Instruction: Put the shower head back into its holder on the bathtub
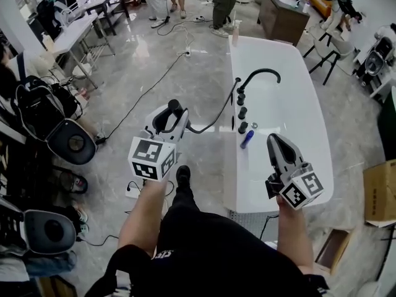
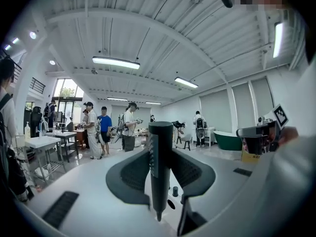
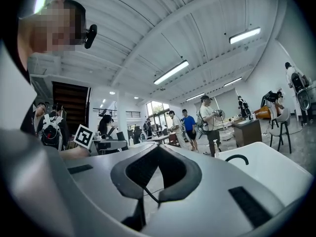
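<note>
I can't sort out the black fittings [image 1: 242,112] on the bathtub [image 1: 312,122]; left gripper [image 1: 174,113] clamps the shower head [image 2: 160,152], right gripper [image 1: 274,140] closed, empty.

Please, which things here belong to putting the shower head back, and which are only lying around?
For the job: shower head clamped in the left gripper, its hose, bathtub, black fittings on its rim.
Lying about: blue object on the rim, cardboard box, brown cabinet.
</note>
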`<state>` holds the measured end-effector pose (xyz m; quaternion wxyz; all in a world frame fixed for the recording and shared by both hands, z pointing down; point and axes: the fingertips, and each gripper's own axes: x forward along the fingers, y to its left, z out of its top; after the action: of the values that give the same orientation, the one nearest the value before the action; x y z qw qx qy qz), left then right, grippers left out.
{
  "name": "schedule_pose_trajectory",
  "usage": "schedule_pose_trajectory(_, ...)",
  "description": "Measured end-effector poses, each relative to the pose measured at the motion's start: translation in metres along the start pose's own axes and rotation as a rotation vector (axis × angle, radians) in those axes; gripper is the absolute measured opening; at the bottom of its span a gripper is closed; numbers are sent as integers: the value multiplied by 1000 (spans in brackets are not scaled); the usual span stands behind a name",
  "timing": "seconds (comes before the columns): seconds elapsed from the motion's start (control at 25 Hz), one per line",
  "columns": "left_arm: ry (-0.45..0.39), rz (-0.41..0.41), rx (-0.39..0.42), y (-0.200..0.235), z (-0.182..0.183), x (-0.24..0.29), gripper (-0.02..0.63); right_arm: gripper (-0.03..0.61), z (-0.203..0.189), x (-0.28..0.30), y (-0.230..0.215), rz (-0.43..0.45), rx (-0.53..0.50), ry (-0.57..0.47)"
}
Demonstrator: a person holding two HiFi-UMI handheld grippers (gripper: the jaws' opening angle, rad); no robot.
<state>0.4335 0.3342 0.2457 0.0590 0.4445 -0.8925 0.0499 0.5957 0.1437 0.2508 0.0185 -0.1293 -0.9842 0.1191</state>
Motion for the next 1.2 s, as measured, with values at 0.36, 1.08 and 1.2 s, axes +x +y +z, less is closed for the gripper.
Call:
schedule_pose_trajectory(0.36,-2,-97,11,139,-6,115,143,14,-23,166,-26,-78,31,60)
schedule_pose_trajectory(1.08,84,-228,9,308,-20,338,143,15,-33,407,-144,-200,148,104)
schedule_pose_trajectory(1.2,99,-241,14,312,-25,375,143,15,-39,429,-176,-203,160,98)
